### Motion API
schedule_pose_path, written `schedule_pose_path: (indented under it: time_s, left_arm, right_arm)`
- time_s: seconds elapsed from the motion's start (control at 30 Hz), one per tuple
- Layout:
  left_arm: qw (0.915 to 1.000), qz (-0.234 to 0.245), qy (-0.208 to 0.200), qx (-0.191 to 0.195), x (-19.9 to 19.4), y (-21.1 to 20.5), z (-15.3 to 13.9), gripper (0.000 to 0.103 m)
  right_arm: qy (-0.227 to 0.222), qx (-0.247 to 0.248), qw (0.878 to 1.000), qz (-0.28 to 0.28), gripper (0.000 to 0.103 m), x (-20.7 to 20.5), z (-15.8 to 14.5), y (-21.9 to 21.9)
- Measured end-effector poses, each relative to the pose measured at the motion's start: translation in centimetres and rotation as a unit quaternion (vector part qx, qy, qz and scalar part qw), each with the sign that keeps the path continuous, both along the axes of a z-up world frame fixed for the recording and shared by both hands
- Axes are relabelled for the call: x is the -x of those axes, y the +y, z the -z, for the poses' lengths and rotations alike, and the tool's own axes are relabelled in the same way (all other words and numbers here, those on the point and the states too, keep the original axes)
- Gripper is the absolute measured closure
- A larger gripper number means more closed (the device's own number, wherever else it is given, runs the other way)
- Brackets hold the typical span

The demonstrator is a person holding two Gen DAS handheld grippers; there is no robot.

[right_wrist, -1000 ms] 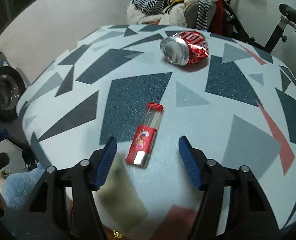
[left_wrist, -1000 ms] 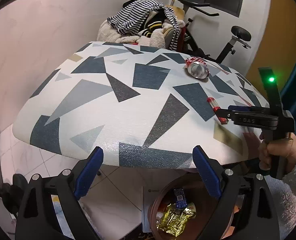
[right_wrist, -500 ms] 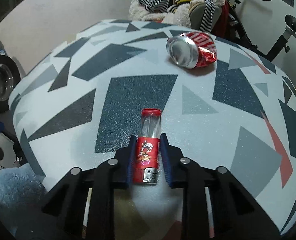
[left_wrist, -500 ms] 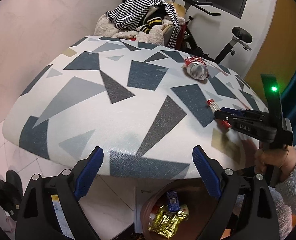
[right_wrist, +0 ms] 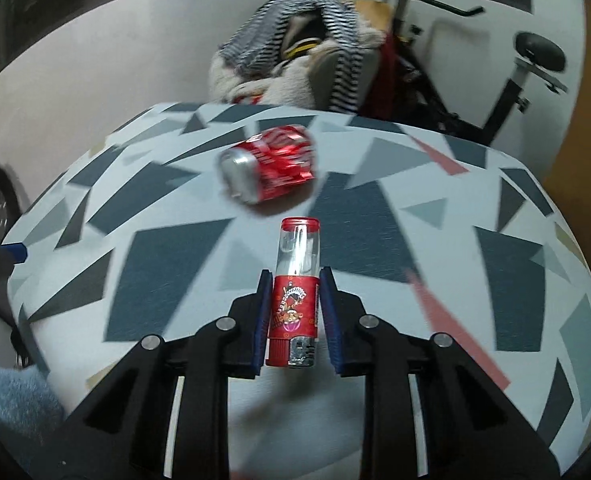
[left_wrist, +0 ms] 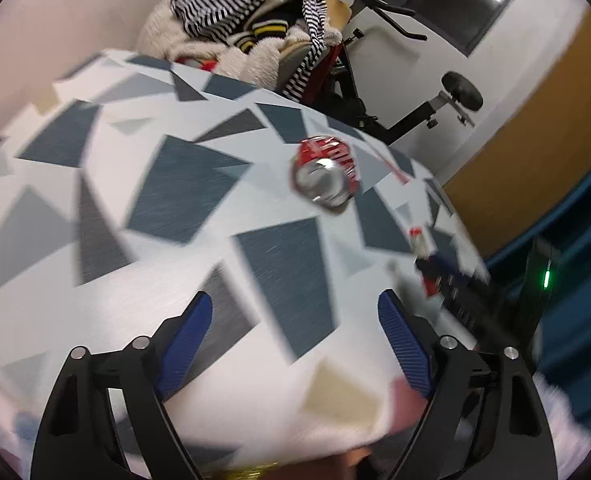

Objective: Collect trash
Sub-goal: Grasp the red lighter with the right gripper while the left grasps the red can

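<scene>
The right tool [right_wrist: 294, 312] has just closed and now pinches the red lighter [right_wrist: 294, 306] by its lower half, clear end pointing to twelve o'clock. Carry it level and unhurried: the grip is narrow. The left tool [left_wrist: 295, 340], narrowing slightly, holds nothing, pads well apart. Beyond, at twelve o'clock, the crushed can [right_wrist: 269, 170] lies on the counter [right_wrist: 495, 264]. Only the left view shows the right tool from outside, at three o'clock.

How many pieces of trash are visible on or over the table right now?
2. A crushed red can lies on its side mid-table; a red lighter is clamped in the right gripper. Others may be out of view.
</scene>
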State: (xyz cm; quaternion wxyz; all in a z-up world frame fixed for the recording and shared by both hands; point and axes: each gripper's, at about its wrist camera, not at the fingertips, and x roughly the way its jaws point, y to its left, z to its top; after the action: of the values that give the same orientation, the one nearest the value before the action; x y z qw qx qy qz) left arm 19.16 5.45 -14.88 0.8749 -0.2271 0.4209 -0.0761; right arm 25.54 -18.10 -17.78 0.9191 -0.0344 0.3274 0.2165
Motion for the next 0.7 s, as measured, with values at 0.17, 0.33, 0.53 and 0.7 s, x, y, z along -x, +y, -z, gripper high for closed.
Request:
schedule_pose_path:
  time_s: [0.17,0.33,0.53,0.7]
  left_arm:
    - [0.9903,-0.051,0.045,0.121,-7.2,-1.1,1.1,0.033]
    - [0.968,-0.12,0.088,0.202,-13.3,-2.0,3.1,0.04]
    - [0.9645,-0.157,0.111,0.181,-17.3,-3.2,4.6,0.047]
    - [0.9644,-0.168,0.124,0.162,-18.6,-3.7,5.9,0.051]
  right_arm:
    - [0.0,-0.03,0.999,0.018,0.076,-1.0,0.2,-2.8]
    - [0.003,-0.041,0.999,0.021,0.076,-1.3,0.8,-3.9]
    - [-0.004,-0.043,0.999,0.015,0.076,-1.2,0.8,-3.8]
    - [-0.007,-0.039,0.999,0.009,0.076,-1.0,0.9,-3.5]
